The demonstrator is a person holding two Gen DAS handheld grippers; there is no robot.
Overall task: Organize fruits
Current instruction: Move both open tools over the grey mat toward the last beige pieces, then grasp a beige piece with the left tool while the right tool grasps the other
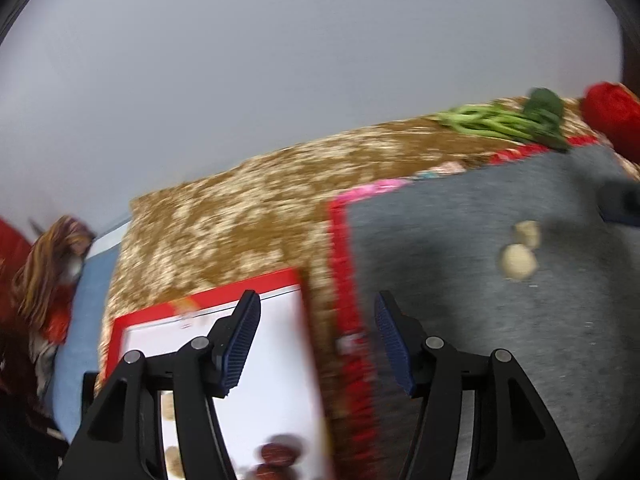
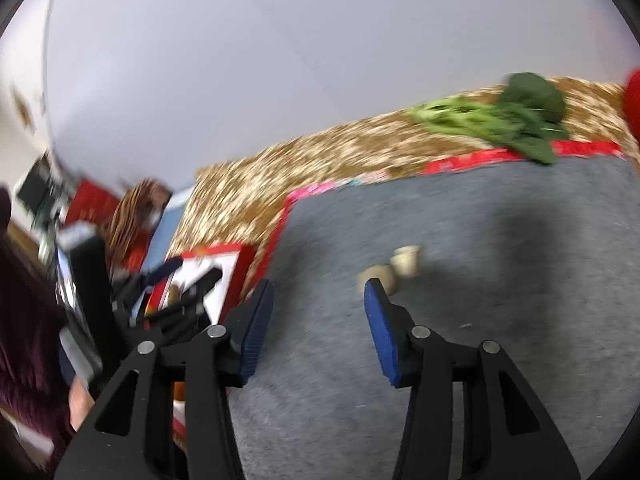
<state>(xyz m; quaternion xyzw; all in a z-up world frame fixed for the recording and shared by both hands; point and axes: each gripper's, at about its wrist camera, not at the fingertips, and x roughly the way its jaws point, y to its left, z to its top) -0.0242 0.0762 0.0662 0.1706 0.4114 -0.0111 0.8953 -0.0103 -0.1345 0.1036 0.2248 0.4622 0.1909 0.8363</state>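
Note:
Two pale beige round fruits (image 1: 519, 254) lie close together on a grey mat (image 1: 500, 320); they also show in the right wrist view (image 2: 400, 266). A white tray with a red rim (image 1: 264, 360) lies left of the mat and holds dark red fruits (image 1: 278, 454). My left gripper (image 1: 316, 344) is open and empty, above the tray's right edge. My right gripper (image 2: 318, 328) is open and empty over the mat (image 2: 480, 340), just short of the beige fruits. The left gripper (image 2: 188, 280) shows over the tray (image 2: 224, 280) in the right wrist view.
A bunch of green leafy vegetables (image 1: 516, 120) lies at the mat's far edge, also in the right wrist view (image 2: 500, 120). A red object (image 1: 612, 116) sits at the far right. A brown-and-cream patterned cloth (image 1: 240, 216) covers the surface. A plain wall stands behind.

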